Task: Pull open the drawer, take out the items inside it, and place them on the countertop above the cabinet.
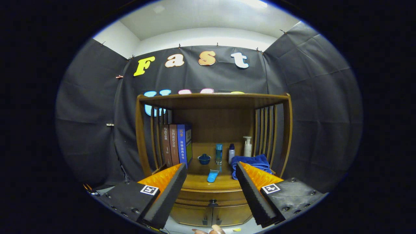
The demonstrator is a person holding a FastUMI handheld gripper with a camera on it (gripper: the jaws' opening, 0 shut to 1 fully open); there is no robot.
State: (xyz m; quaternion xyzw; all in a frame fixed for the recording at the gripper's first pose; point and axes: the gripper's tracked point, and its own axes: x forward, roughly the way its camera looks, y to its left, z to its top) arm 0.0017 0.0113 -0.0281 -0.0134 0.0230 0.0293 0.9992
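tool (211, 169) gaping wide, holding nothing, aimed at the shut drawer (213, 195) (knob centred between fingers); blue tube (213, 175) lies on tabletop (198, 182).

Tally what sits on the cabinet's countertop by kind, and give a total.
Books: 3
Bottles (teal, dark-capped, pump): 3
Bowl: 1
Tube: 1
Towel: 1
Total: 9
The gripper hangs open ahead of the closed drawer.
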